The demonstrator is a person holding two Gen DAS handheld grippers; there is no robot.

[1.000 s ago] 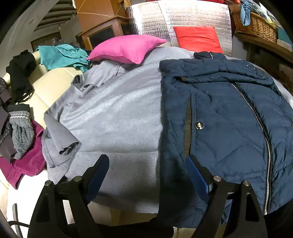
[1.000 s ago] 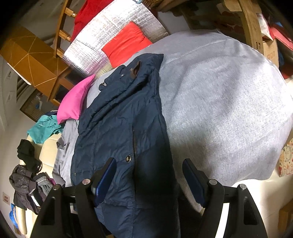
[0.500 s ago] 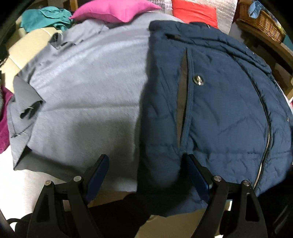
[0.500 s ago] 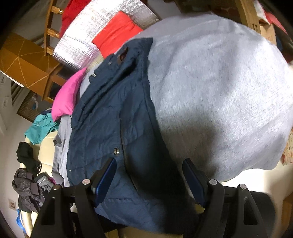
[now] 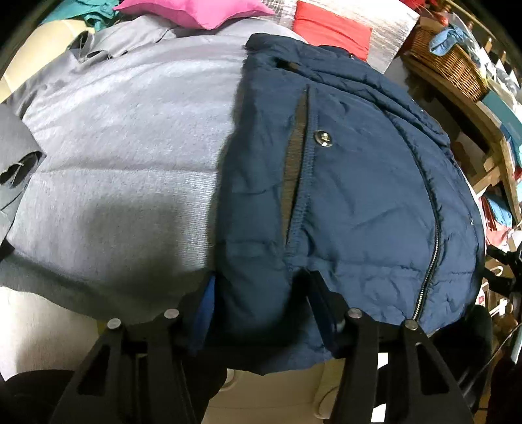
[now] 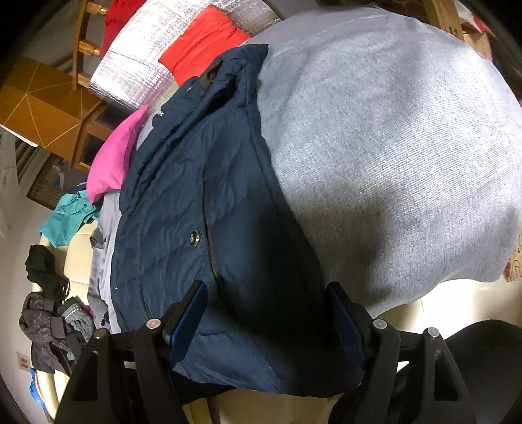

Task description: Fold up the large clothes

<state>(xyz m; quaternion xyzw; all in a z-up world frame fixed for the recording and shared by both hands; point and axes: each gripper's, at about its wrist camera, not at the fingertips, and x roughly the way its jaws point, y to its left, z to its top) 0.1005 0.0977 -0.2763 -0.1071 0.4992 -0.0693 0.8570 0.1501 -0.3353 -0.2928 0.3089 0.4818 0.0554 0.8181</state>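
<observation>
Left wrist view: a navy jacket [image 5: 359, 182] lies flat on a grey blanket [image 5: 124, 156], its hem at the near edge of the bed and its collar toward the far end. A zip [image 5: 430, 228] runs down the jacket's right part; a slit pocket [image 5: 297, 156] with a metal snap [image 5: 323, 138] beside it lies nearer the middle. The left gripper [image 5: 261, 290] points down at the hem, its jaws closing with a bulge of the jacket's lower left corner between them; the fabric fills the gap and touches both fingers [image 5: 204, 313], though whether the pads press firmly cannot be told. Beyond the jacket, a pink cushion [image 5: 195, 13] and a red cushion [image 5: 332, 27] rest at the head of the bed, the red one against a silver mat [image 5: 388, 26]. A wicker basket [image 5: 447, 62] stands on a wooden shelf at right. Right wrist view: the right gripper [image 6: 267, 313] stands with jaws wide apart over the jacket's other hem corner [image 6: 248, 345]; cloth lies between the fingers [image 6: 189, 323] but does not span the gap, and nothing is gripped. The grey blanket [image 6: 391, 146] spreads to the right of the jacket [image 6: 182, 182]. Teal clothing [image 6: 68, 218] and dark clothing [image 6: 45, 270] lie heaped at left.
</observation>
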